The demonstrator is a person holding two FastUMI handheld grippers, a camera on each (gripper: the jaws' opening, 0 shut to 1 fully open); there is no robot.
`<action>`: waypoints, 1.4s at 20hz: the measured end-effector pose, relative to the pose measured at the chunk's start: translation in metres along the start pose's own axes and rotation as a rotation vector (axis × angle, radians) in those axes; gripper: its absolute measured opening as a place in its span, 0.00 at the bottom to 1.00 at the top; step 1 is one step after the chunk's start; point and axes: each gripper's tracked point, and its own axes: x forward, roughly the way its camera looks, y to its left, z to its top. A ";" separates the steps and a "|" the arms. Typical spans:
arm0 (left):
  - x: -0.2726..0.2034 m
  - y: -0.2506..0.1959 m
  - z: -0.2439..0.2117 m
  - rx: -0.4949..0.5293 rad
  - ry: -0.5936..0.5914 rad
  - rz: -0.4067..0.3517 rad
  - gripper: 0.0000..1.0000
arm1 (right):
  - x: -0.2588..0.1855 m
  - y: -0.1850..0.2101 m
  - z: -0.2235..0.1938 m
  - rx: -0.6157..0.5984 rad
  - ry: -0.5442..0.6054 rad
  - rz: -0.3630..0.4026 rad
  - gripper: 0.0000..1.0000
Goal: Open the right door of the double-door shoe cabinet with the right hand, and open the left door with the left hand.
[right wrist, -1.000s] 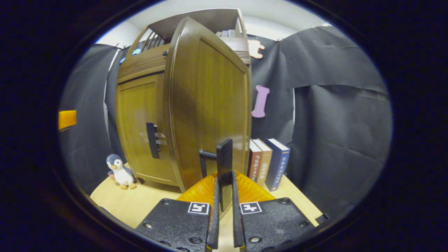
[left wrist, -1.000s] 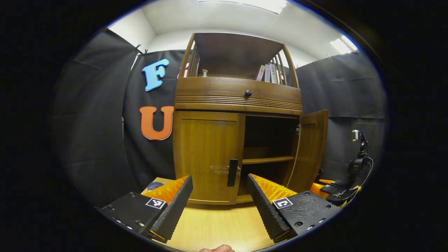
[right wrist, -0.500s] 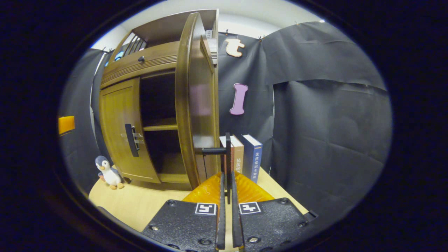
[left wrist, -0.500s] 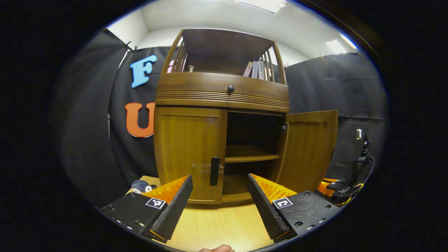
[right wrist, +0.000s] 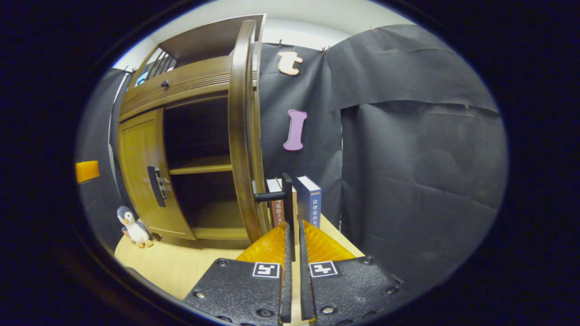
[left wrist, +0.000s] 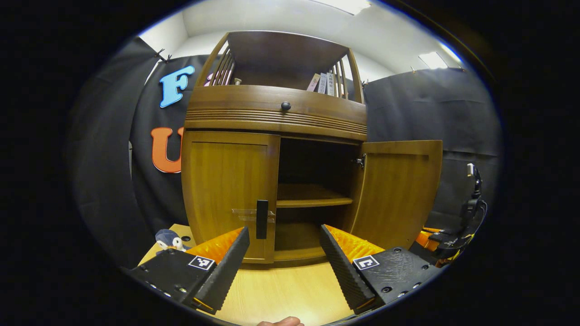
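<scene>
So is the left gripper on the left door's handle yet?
Apart. The left gripper view shows the left gripper open, with the left door's handle beyond its fingertips and bare tabletop between them.

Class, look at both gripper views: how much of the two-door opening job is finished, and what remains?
Done: the right door is swung wide open. In hand: the right gripper is shut on the right door handle. Left: the left door is closed; the open left gripper has not reached the left door handle.

Each gripper, the left gripper (left wrist: 283,262) and the right gripper (right wrist: 293,276), has textured black finger mounts with round screw heads, each bearing a small square black-and-white marker, and ribbed, serrated-edged fingers (left wrist: 337,262)
</scene>
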 end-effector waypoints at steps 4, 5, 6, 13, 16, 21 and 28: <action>0.015 0.000 -0.004 -0.004 0.014 -0.004 0.95 | 0.000 -0.019 0.003 -0.004 0.001 -0.038 0.11; 0.019 0.002 -0.005 -0.001 0.016 0.001 0.95 | -0.001 -0.026 0.004 -0.003 -0.002 -0.053 0.11; 0.023 0.005 -0.007 0.000 0.020 0.007 0.95 | -0.003 -0.027 0.006 0.005 -0.003 -0.043 0.11; 0.063 0.027 -0.018 -0.002 0.035 0.034 0.95 | -0.010 -0.026 0.021 -0.012 -0.043 -0.043 0.11; 0.087 0.044 -0.023 -0.023 0.037 0.067 0.95 | -0.013 -0.033 0.027 -0.002 -0.057 -0.060 0.11; 0.127 0.058 -0.038 -0.040 0.077 0.093 0.94 | -0.018 -0.046 0.033 -0.001 -0.073 -0.104 0.18; 0.181 0.059 -0.062 -0.066 0.109 0.081 0.94 | -0.024 -0.065 0.042 0.011 -0.081 -0.168 0.51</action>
